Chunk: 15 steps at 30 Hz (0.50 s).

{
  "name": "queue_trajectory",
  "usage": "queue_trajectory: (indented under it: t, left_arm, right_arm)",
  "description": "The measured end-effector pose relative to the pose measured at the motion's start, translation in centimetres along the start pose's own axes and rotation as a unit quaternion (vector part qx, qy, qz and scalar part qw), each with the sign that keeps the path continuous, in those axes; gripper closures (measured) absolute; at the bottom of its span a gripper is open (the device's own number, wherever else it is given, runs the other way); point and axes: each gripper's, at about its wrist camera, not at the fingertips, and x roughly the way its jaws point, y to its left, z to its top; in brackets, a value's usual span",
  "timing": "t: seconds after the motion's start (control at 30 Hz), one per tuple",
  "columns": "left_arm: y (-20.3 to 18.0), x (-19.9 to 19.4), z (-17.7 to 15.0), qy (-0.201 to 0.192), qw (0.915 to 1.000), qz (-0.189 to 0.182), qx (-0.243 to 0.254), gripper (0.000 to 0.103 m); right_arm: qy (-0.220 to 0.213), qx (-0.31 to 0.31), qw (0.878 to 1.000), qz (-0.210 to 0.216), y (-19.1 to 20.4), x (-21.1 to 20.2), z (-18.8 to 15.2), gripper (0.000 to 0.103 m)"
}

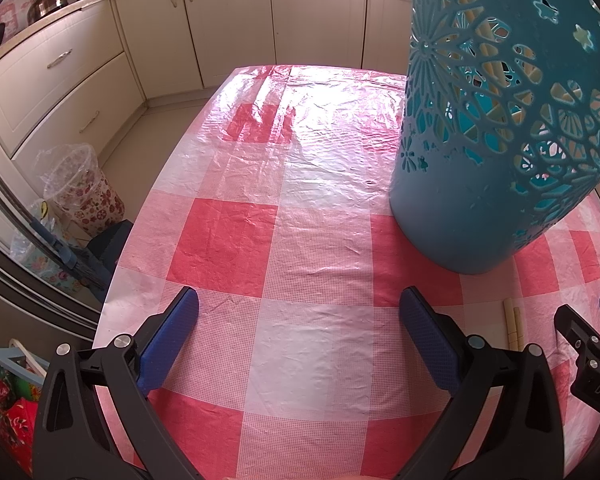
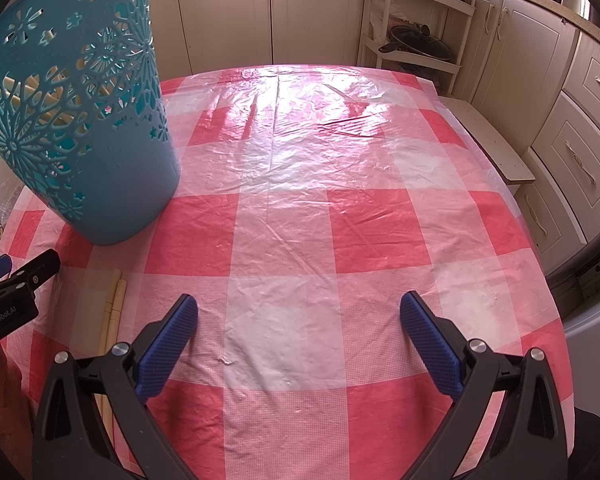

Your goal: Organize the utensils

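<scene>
While both the left gripper (image 1: 298,312) and right gripper (image 2: 299,318) stood spread wide with nothing between the blue pads, the step in hand looked like a pickup not yet begun. Pale chopsticks (image 2: 113,304) lay on the checked tablecloth (image 2: 284,232) at lower left of the right view, between the two grippers, below the teal holder (image 2: 100,168) at upper left, which already held similar sticks. The next move probably called for one gripper to swing over the chopsticks, pinch across them and lift them to the holder's mouth.

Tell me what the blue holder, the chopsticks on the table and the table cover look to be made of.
Blue holder: moulded plastic, matte, judging by its cut-through flower pattern and even colour.
Chopsticks: pale cream sticks with notched rings, probably plastic or bamboo; the look leaves it open.
Table cover: thin glossy plastic sheet, pink-and-white check; it wrinkles finely and throws back a bright glare.
</scene>
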Motion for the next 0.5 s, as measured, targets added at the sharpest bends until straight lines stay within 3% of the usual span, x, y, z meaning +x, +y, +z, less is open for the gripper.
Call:
queue_trajectory:
  t: [0.5]
  left_arm:
    - [-0.06, 0.10, -0.04, 0.000, 1.0000, 0.001, 0.001, 0.007]
  right_arm:
    - [0.000, 0.000, 1.000, 0.000, 0.00, 0.00, 0.00, 0.007]
